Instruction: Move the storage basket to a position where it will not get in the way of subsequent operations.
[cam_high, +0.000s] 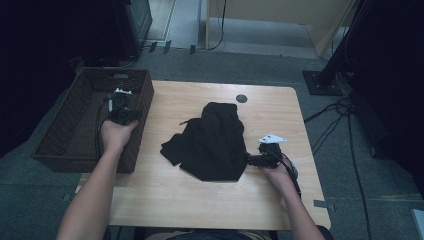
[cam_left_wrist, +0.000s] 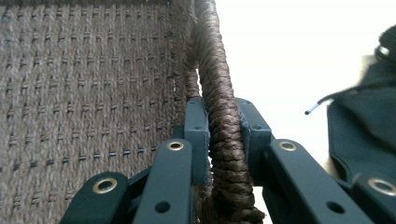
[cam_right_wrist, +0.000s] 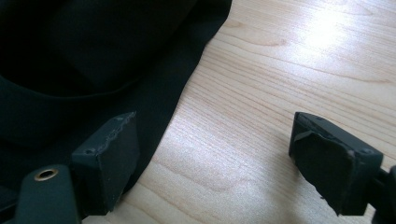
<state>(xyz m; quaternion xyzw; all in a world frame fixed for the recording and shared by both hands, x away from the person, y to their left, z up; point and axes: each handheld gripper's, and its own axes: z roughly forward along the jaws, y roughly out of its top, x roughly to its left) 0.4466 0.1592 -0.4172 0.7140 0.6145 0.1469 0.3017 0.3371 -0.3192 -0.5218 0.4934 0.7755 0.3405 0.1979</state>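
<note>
1. Wicker rim is the key: the left gripper (cam_left_wrist: 223, 135) is clamped on the basket (cam_high: 65, 135) wall at nine o'clock, and should pull level so it doesn't tip.
2. Right gripper (cam_right_wrist: 212, 154), jaws apart, rests at the black garment (cam_high: 212, 142) at table centre; its four o'clock hem invites a deeper bite.
3. Left gripper view reveals the braided rim pinched; the high view hides that.

A black garment (cam_high: 212, 142) lies on the wooden table (cam_high: 165, 200) beside a brown wicker basket (cam_high: 60, 145).
</note>
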